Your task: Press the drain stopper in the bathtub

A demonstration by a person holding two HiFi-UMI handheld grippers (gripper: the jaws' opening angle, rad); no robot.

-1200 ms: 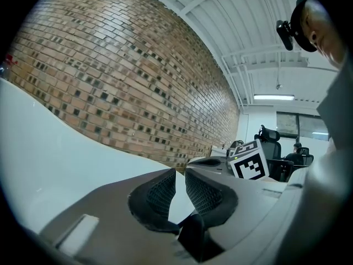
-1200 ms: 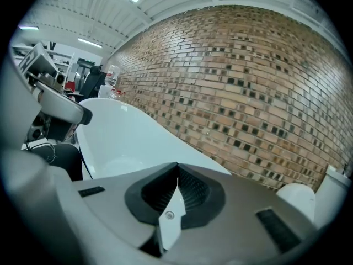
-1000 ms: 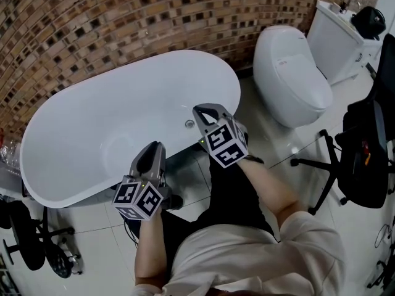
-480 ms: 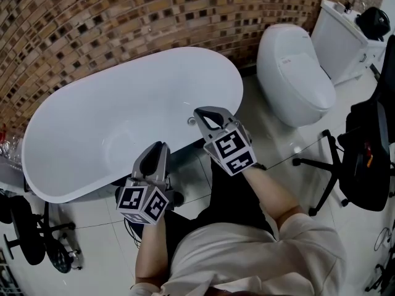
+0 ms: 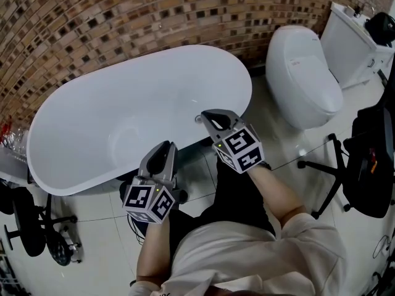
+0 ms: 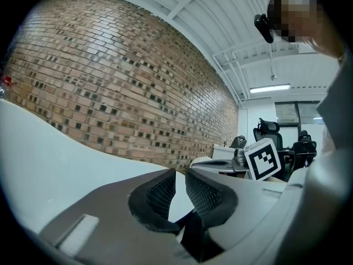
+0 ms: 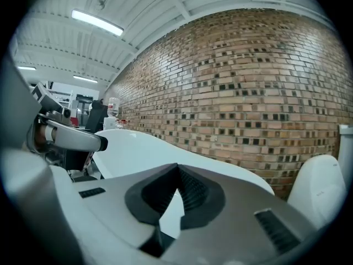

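Drain stopper: not clearly made out. The only candidate is a small round metal fitting (image 5: 199, 119) on the near inner wall of the bathtub (image 5: 92, 113). My right gripper (image 5: 210, 117) is over the tub's near rim, just beside that fitting, its jaws pressed together at the tips and empty. My left gripper (image 5: 162, 150) is outside the rim over the floor tiles (image 5: 92, 227), with a thin slit between its pads and nothing in it. The toilet (image 5: 302, 79) stands to the right and the brick wall (image 5: 123, 17) runs behind.
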